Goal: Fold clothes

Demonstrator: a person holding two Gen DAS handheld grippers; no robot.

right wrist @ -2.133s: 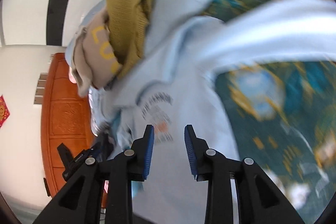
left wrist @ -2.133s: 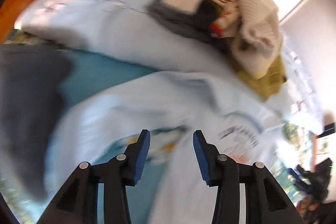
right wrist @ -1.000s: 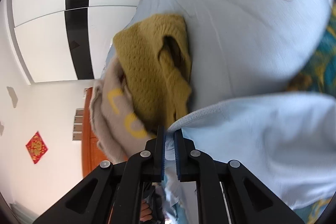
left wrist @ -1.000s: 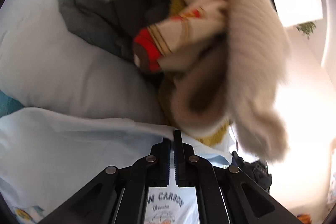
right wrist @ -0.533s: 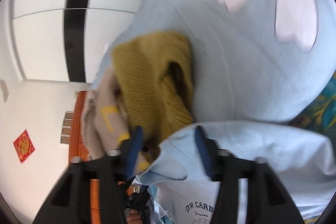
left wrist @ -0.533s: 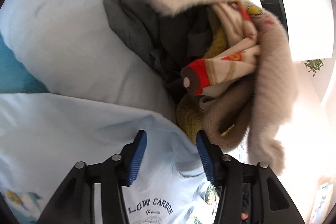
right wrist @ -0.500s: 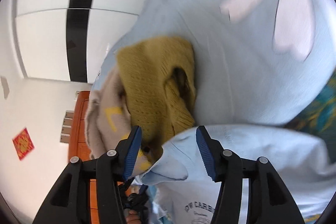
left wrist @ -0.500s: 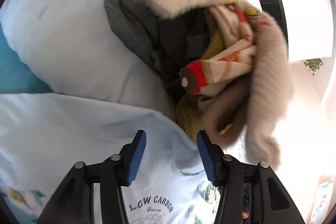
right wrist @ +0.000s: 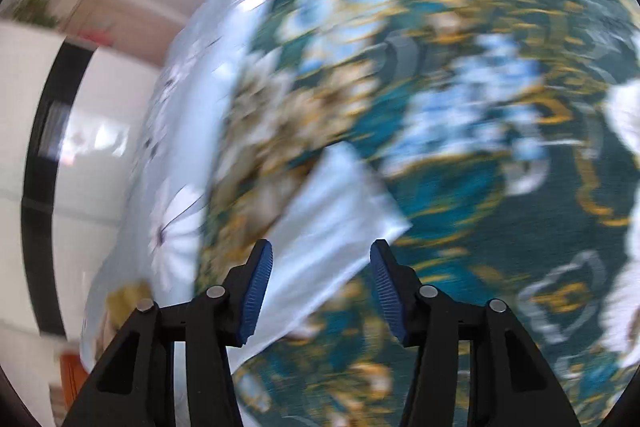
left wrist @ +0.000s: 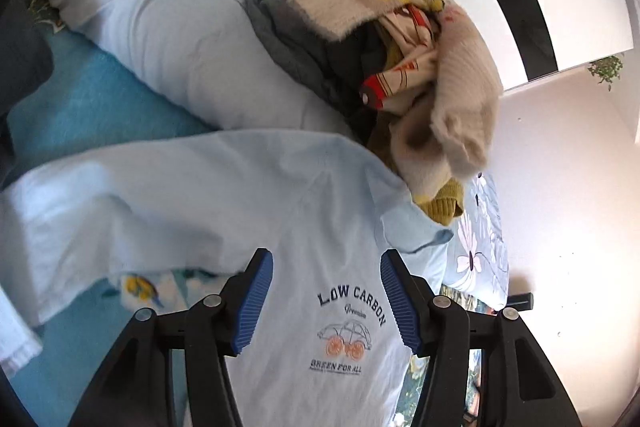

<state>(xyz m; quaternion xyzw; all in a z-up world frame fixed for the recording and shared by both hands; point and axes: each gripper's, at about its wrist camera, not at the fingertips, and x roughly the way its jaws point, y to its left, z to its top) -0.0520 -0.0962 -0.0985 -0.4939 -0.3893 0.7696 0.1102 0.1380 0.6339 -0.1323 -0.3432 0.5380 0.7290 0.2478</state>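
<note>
Pale blue cotton fills the lower part of my left wrist view: the t-shirt (left wrist: pixel 280 195) lies spread on the bed (left wrist: pixel 92 107), its "LOW CARBON" print and little car drawing facing up between and just beyond my left gripper (left wrist: pixel 326 297). That gripper's blue pads stand apart, having just opened a little further, and they press on nothing; the shirt lies below them, not pinched. One shirt shoulder runs up against a heap of other clothes (left wrist: pixel 404 67), where I make out beige knit, grey fabric, a cream piece with red trim and a mustard knit at the bottom. The heap rests on a light blue floral duvet (left wrist: pixel 168 7) bunched along the far side of the bed.

My right wrist view is badly smeared. My right gripper (right wrist: pixel 320 291) has its pads spread too, though they have just been narrowing, with nothing clamped. Beneath them a pale blue edge of cloth (right wrist: pixel 332 211) lies on the teal and gold patterned bedspread (right wrist: pixel 500 147); I cannot tell which part of the shirt it is. The floral duvet follows the bedspread's left edge.
</note>
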